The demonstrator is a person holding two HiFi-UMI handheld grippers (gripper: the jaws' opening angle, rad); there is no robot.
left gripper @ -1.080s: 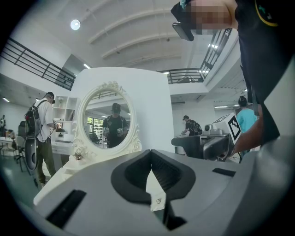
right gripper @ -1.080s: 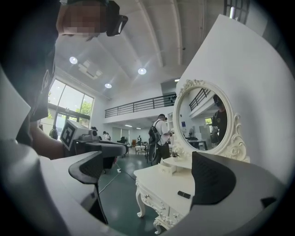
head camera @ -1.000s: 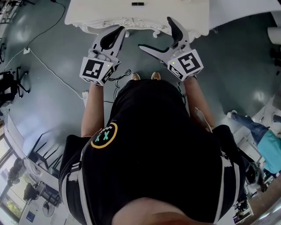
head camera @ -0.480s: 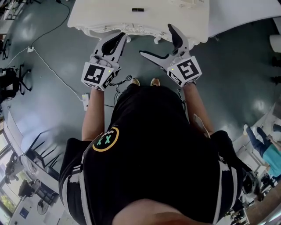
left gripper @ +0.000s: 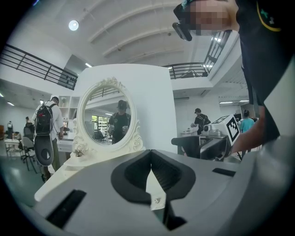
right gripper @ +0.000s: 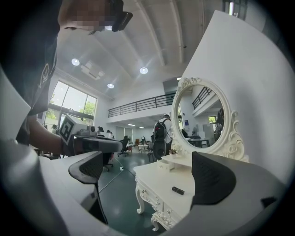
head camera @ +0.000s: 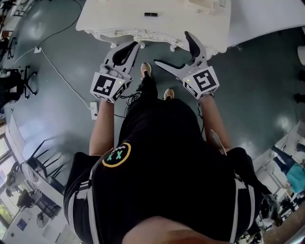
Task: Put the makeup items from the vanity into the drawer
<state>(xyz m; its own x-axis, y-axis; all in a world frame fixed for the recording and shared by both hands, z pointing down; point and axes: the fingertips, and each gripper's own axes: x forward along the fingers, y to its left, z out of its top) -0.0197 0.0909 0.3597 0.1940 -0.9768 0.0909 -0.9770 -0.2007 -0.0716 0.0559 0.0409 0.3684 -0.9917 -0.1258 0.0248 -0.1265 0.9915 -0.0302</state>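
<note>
A person stood before the white vanity surface (head camera: 200,21), where a dark makeup item (head camera: 150,15) lay; left gripper (head camera: 134,45) jaws clenched empty, right gripper (head camera: 171,48) jaws released wide.

A: Any print legible?
B: Only a round emblem (head camera: 116,154) on the black shirt (head camera: 171,157): two teal X-shaped marks inside a yellow ring. Nothing else legible at this range.
</note>
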